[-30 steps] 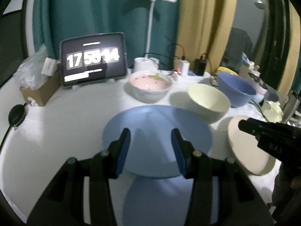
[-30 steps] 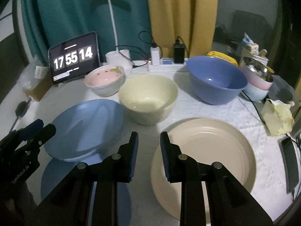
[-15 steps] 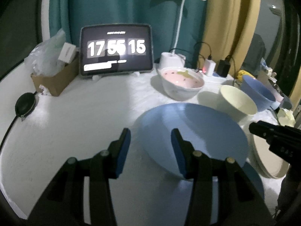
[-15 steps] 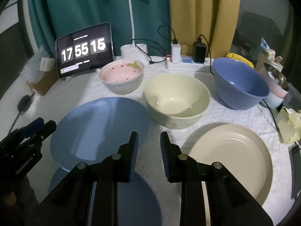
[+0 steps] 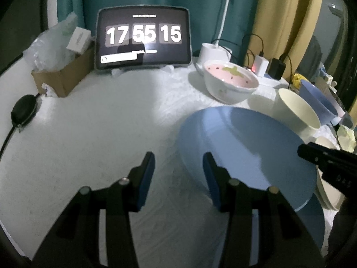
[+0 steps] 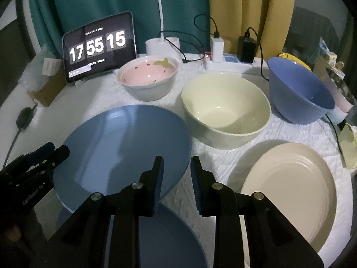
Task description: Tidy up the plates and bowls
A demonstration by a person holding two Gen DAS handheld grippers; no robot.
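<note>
A blue plate [image 6: 125,149] lies on the white table, overlapping a second blue plate [image 6: 160,236] nearer me; it also shows in the left wrist view [image 5: 250,147]. A beige plate [image 6: 292,189] lies at the right. Behind stand a pink strawberry bowl [image 6: 148,79], a cream bowl [image 6: 225,109] and a blue bowl [image 6: 299,91]. My left gripper [image 5: 178,167] is open and empty over the table at the blue plate's left edge. My right gripper [image 6: 177,174] is open and empty at that plate's right edge.
A tablet clock [image 5: 144,39], a cardboard box with bags [image 5: 60,67], a lamp base [image 6: 161,45], a power strip with chargers [image 6: 229,61] and cables line the back. A black puck [image 5: 23,109] lies at the left. Clutter [image 6: 334,71] sits far right.
Both grippers have swung left: the blue plate now sits right of the left gripper's fingers, and the beige plate has shifted right in the right wrist view. Both stay open.
</note>
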